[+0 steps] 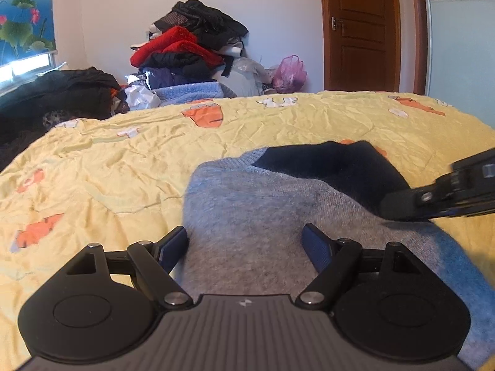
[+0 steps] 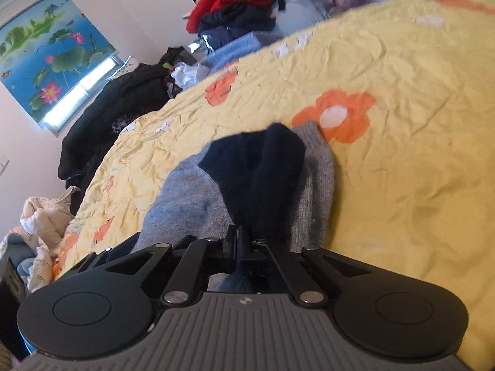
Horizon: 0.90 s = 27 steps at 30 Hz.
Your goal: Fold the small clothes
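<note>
A small grey knit garment with a dark navy part and a blue part lies on a yellow bedsheet. My left gripper is open, its blue pads on either side of the grey knit, low over it. My right gripper is shut on the navy part, which bunches up from its jaws over the grey knit. The right gripper also shows in the left wrist view, at the garment's right side.
A pile of clothes stands against the far wall beyond the bed, with a pink bag and dark clothing to the left. A wooden door is at the back right. More bedding lies left of the bed.
</note>
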{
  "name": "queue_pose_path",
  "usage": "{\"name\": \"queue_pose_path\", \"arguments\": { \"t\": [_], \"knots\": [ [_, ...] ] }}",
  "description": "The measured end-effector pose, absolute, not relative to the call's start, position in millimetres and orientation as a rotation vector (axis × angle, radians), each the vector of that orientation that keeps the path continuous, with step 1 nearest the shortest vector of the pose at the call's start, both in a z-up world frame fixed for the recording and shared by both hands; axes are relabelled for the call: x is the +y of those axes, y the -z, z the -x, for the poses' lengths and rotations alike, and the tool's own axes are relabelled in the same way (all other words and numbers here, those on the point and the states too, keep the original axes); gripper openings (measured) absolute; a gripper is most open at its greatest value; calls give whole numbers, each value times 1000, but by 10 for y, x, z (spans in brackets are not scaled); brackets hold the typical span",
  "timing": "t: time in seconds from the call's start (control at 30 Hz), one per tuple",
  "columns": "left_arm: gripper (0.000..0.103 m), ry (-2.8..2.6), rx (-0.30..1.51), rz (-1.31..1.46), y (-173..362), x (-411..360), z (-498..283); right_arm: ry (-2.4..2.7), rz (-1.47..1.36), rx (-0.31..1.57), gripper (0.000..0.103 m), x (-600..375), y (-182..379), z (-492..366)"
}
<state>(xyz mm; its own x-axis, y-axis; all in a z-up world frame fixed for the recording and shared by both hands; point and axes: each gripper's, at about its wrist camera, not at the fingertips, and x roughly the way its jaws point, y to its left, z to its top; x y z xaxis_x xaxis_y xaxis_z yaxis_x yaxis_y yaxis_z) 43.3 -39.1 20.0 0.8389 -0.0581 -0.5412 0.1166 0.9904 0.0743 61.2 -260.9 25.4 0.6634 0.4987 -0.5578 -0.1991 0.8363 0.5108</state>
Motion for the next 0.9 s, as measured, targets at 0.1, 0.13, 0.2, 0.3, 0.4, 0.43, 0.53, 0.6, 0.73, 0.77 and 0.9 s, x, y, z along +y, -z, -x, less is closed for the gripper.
{"name": "queue_pose_path", "arguments": {
  "t": [0.1,0.13,0.2,0.3,0.4,0.43,0.53,0.6,0.73,0.77,0.9],
  "knots": [
    [82,117,538,-78,-287,-264,-92,-446,-347,660,50,-2583,-440,-186],
    [82,134,531,-78,-294,-240,24,-468,-346,656,50,-2587,-463,-72],
    [82,192,536,-84,-270,-221,234,-486,-339,671,50,-2578,-438,61],
    [82,237,553,-132,-156,-276,394,-493,-351,730,49,-2562,-272,71],
    [82,247,666,-51,-61,-164,244,-473,-376,789,31,-2596,-43,-35],
    [83,249,692,-10,-53,-91,185,-453,-385,797,24,-2625,-27,-41],
    [81,219,689,9,-142,5,218,-445,-372,823,23,-2626,-147,-16],
    [81,208,624,-17,-244,-9,353,-462,-337,745,38,-2623,-348,47],
    [82,308,533,-11,-353,-179,498,-440,-345,643,57,-2638,-614,-241],
    [82,330,550,-7,-331,-232,457,-423,-345,653,58,-2621,-615,-433],
    [82,331,657,0,-133,-352,226,-406,-305,801,58,-2401,-370,-1046]
  ]
}}
